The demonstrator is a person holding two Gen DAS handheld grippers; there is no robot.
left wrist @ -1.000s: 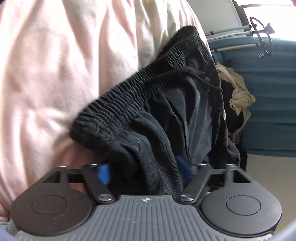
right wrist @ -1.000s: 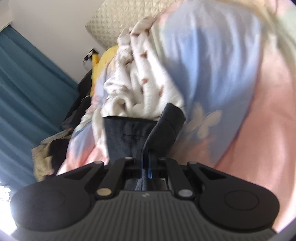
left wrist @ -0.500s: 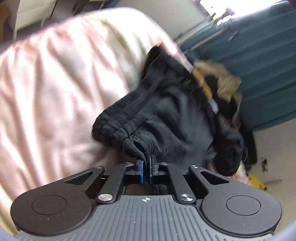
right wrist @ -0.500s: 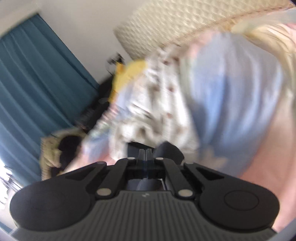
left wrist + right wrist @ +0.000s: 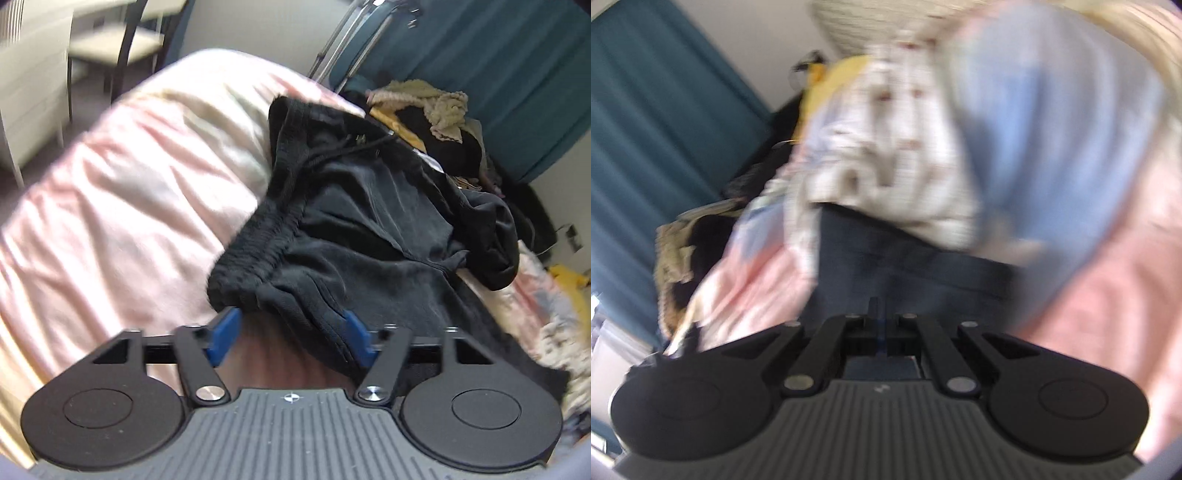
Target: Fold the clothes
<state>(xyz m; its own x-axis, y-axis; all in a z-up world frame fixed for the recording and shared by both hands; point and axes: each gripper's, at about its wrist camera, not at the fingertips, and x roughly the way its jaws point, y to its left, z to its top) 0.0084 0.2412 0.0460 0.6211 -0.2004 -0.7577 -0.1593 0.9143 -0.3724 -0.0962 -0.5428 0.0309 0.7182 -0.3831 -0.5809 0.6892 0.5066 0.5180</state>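
The black shorts (image 5: pixel 369 229) are seen crumpled on the pink bedspread (image 5: pixel 122 206), with the ribbed waistband bunched nearest. The left gripper (image 5: pixel 291 332) has just been opening; its jaws are held wide, cloth lying loosely between them. The right gripper (image 5: pixel 878 317) is closed tight on dark fabric (image 5: pixel 905 266). Further away, a teal curtain (image 5: pixel 517 74) is visible.

black shorts (image 5: pixel 369 221) on a pale pink bedspread (image 5: pixel 129 192), teal curtain (image 5: pixel 517 74) behind the shorts, beige fuzzy cloth (image 5: pixel 439 99) by it, white blanket (image 5: pixel 886 147) has small reddish spots
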